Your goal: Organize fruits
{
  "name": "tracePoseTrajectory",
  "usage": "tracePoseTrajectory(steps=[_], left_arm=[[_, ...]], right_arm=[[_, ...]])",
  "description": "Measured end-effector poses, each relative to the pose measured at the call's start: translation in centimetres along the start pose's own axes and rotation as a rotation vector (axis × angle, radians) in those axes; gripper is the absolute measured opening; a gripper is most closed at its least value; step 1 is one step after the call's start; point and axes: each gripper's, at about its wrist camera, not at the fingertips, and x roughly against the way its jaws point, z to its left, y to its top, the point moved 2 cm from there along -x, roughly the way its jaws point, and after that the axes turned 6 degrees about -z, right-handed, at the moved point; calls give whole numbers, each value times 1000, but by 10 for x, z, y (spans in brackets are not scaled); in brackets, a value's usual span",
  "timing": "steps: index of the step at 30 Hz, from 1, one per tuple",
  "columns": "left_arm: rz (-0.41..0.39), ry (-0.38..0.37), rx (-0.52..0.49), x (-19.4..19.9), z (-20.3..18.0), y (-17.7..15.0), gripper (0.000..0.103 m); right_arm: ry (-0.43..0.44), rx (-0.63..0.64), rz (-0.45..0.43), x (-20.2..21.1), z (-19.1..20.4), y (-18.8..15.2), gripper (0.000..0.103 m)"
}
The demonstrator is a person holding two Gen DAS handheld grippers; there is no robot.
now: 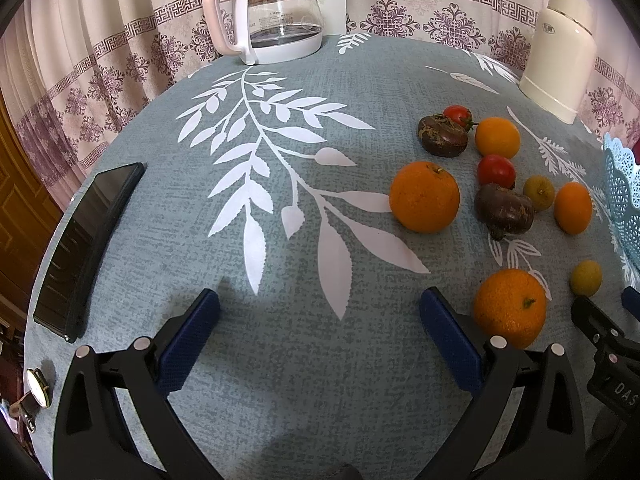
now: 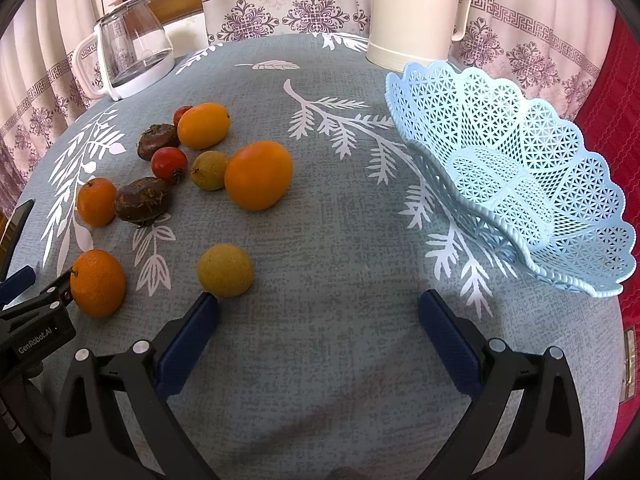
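Sorting not started: lattice basket (image 2: 520, 184) at frame right empty; both grippers (image 1: 320, 312) (image 2: 320, 312) spread, holding nothing; next, close on yellow-green fruit (image 2: 225, 270) at lower left

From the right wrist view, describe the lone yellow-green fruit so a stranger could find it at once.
Start at the blue basket on the table's right, then look left across the cloth to the right gripper. The fruit lies just beyond its left fingertip. It is dull yellow-green, rough-skinned, and sits apart from the cluster, unlike its smaller twin beside the big orange.
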Motion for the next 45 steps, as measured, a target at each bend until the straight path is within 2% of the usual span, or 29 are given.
tracePoseTrajectory(steps=[26,31,38,45], left_arm=[[-3,-9,7,-1,-3,3,101],[-35,-56,39,4,1,3,101],[-89,-60,55,13,3,3,101],[-75,-61,74,12,8,3,101]], right_arm=[[8,14,12,-1,2,2,98],[6,17,6,0,2,2,98],[17,10,-3,1,0,2,98],[18,8,-5,2,0,1,98]])
